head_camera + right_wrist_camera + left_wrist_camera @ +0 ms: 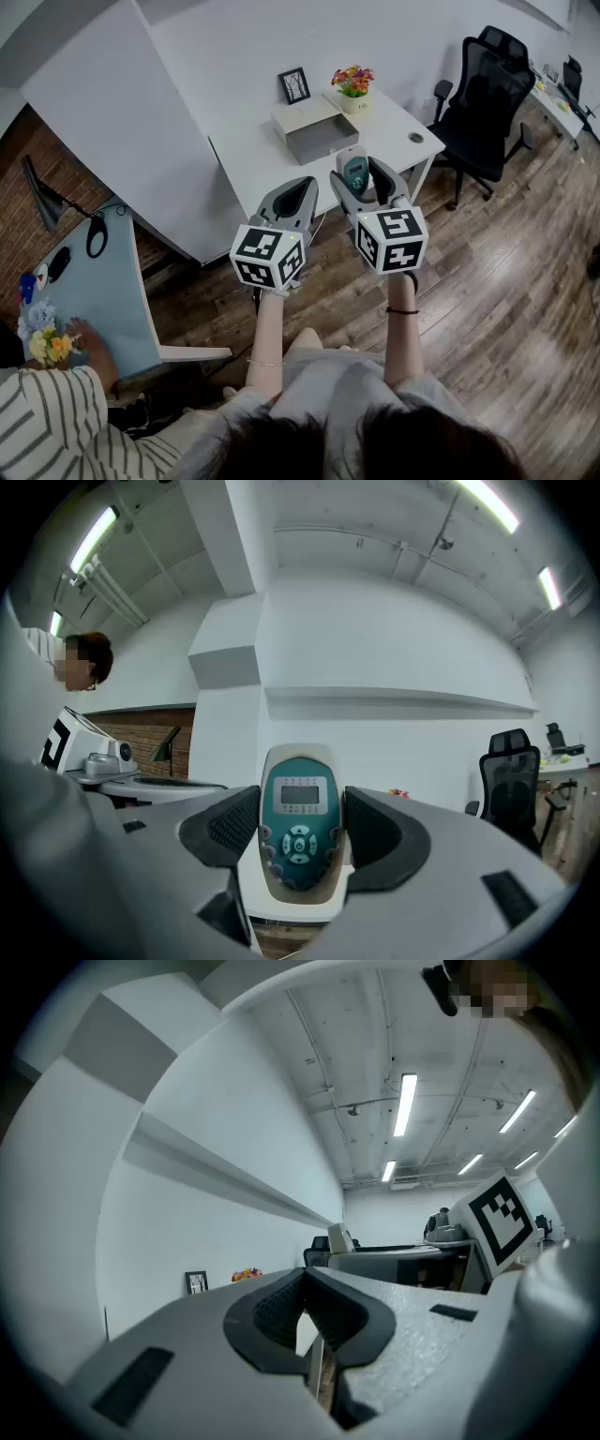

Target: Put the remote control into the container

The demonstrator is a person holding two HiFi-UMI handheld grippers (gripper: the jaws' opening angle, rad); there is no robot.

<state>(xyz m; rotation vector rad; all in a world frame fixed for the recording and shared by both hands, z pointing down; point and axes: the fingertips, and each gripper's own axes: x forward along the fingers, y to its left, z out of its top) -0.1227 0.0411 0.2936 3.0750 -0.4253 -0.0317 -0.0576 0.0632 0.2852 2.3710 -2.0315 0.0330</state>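
— What does the head view give you, counted?
— Two claws, both mine: the left claw (298, 190) and the right claw (362, 180). One remote control (354, 171) stands up between the right claw's jaws and shows against the near part of the one white table (248, 164). One grey container (319, 136) lies open on that table, farther off and a little left of the remote. Beyond it stand one picture frame (293, 85) and one flower pot (353, 91).
— And the left gripper view?
— My left claw (305, 1309) has its two jaws drawn together at the tips, with nothing between them.
— The right gripper view?
— My right claw (298, 825) clamps the one remote control (298, 803), one pad on each side, with its single screen facing back at me.
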